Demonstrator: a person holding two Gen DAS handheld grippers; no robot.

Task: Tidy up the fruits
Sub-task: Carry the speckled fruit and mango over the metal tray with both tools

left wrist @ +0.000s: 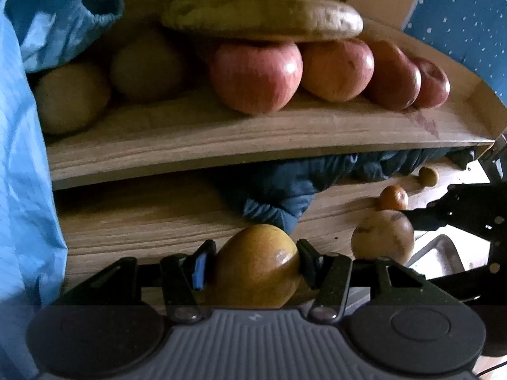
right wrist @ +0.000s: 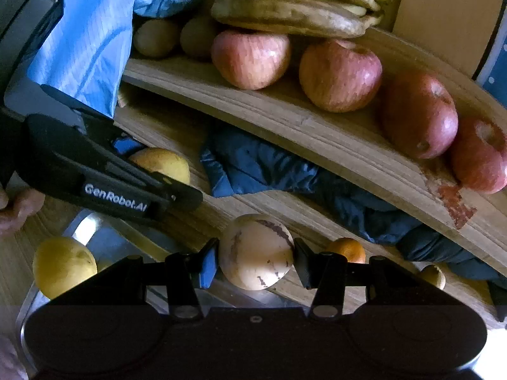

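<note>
My left gripper is shut on a yellow-brown pear, its pads pressing both sides, just in front of the lower wooden shelf. My right gripper is shut on a pale round fruit with brown streaks. In the right wrist view the left gripper comes in from the left with the pear. In the left wrist view the pale fruit sits at the right, against the right gripper's fingers.
The upper shelf carries several red apples, bananas and brownish round fruits. Dark blue cloth lies on the lower shelf, beside an orange and a small brown fruit. A yellow fruit rests in a metal tray. A light blue sleeve fills the left.
</note>
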